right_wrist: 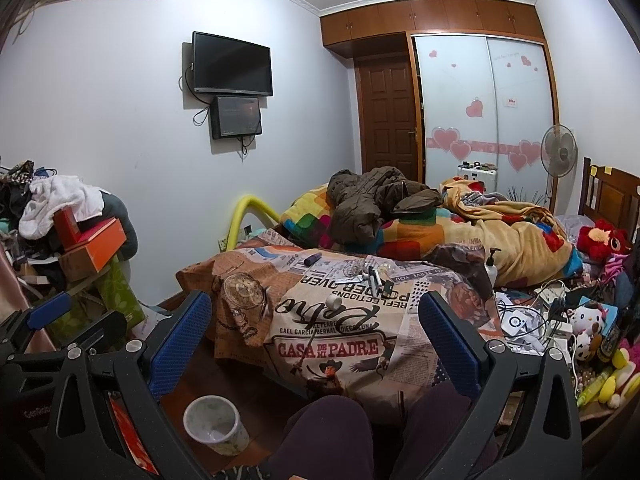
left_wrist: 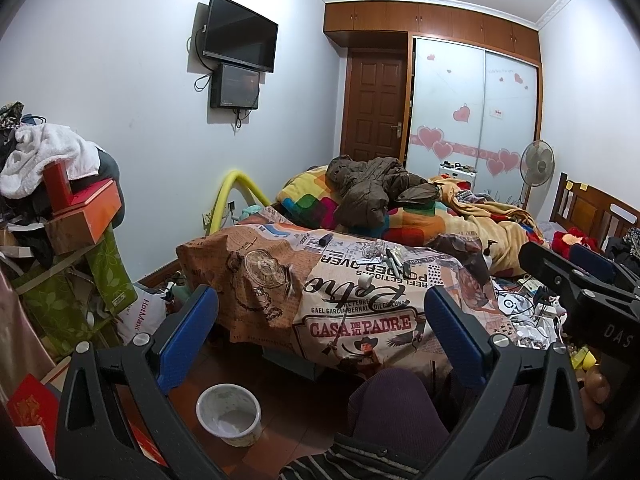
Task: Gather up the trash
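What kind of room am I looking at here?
A cluttered bedroom, most likely: a bed heaped with blankets, a sliding wardrobe with heart stickers, and a TV on the wall.

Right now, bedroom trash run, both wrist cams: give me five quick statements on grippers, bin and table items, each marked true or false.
1. The left gripper holds a piece of trash. False: it is open with nothing between its fingers.
2. The right gripper is open. True.
3. The waste bin stands on the cloth-covered table. False: it is on the floor, in front of the table.
4. A small white roll lies on the table's printed cloth. True.
5. The wall TV shows a bright picture. False: its screen is dark.
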A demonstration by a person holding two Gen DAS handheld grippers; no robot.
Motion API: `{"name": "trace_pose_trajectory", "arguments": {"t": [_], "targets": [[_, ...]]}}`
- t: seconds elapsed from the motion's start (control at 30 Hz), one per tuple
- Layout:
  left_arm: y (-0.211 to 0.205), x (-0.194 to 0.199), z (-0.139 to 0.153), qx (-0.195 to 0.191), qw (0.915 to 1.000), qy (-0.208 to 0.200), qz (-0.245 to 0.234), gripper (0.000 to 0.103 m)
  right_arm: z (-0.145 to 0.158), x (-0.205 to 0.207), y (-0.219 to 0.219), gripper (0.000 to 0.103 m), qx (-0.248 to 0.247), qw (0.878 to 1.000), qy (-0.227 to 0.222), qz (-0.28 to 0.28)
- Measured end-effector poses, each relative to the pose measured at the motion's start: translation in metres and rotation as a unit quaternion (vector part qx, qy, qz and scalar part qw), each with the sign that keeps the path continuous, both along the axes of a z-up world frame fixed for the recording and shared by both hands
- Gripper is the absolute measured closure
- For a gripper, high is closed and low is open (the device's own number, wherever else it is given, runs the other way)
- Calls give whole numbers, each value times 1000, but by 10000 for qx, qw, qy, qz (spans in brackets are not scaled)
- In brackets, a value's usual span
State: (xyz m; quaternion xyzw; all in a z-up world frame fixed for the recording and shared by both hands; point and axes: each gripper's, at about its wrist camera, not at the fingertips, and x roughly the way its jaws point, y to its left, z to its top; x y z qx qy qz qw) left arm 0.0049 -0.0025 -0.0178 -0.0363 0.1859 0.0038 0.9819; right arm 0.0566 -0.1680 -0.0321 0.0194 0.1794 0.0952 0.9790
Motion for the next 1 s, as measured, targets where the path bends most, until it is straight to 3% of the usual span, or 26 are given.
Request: {"name": "trace_pose_trajectory", "arguments": {"t": [0.63, 1.0], "targets": [[2, 2, -6, -41, 10000, 0, 19, 0, -4, 2, -2, 0, 69, 9999, 74, -17], [1, 49, 1, -144, 9999, 68, -11, 0, -10, 46, -12, 0, 46, 9994, 212, -279]]}}
